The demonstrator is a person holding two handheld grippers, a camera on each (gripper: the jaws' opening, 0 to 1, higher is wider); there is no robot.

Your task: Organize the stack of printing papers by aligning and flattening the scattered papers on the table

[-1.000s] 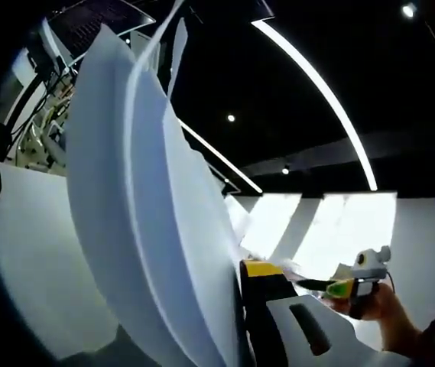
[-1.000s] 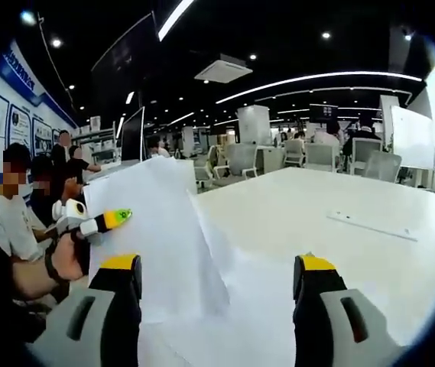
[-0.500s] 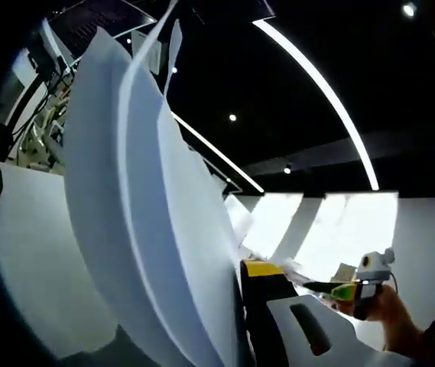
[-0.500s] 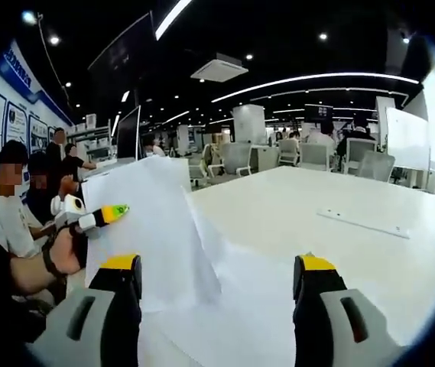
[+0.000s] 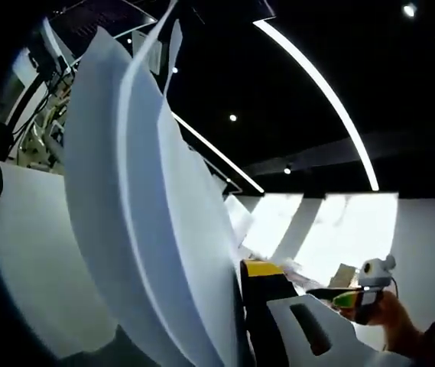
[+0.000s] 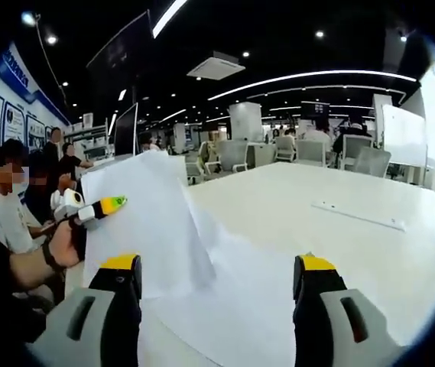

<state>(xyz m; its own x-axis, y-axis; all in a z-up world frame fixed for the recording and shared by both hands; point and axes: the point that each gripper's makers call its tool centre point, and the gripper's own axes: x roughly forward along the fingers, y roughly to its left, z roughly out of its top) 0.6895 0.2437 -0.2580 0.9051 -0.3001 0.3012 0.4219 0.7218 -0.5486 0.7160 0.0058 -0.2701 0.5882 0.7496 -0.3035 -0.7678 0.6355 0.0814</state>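
Note:
A sheaf of white printing papers (image 5: 148, 222) stands on edge between my left gripper's (image 5: 236, 287) jaws, which are shut on it; the near jaw with its yellow tip shows, the other is hidden behind the sheets. In the right gripper view the same sheaf (image 6: 144, 218) rises tilted off the white table (image 6: 339, 191), held at its left edge by the left gripper (image 6: 102, 206) in a person's hand. More sheets (image 6: 236, 306) lie flat on the table ahead of my right gripper (image 6: 219, 267), which is open with nothing between its jaws. The right gripper (image 5: 339, 294) also appears low right in the left gripper view.
A thin flat strip (image 6: 358, 215) lies on the table to the right. Several people (image 6: 11, 206) sit at the left by a wall of posters. Office chairs (image 6: 232, 157) and a monitor (image 6: 125, 131) stand beyond the table's far edge.
The held sheaf and the left gripper have shifted slightly in the right gripper view. In the left gripper view the right gripper has drifted a little down and to the right.

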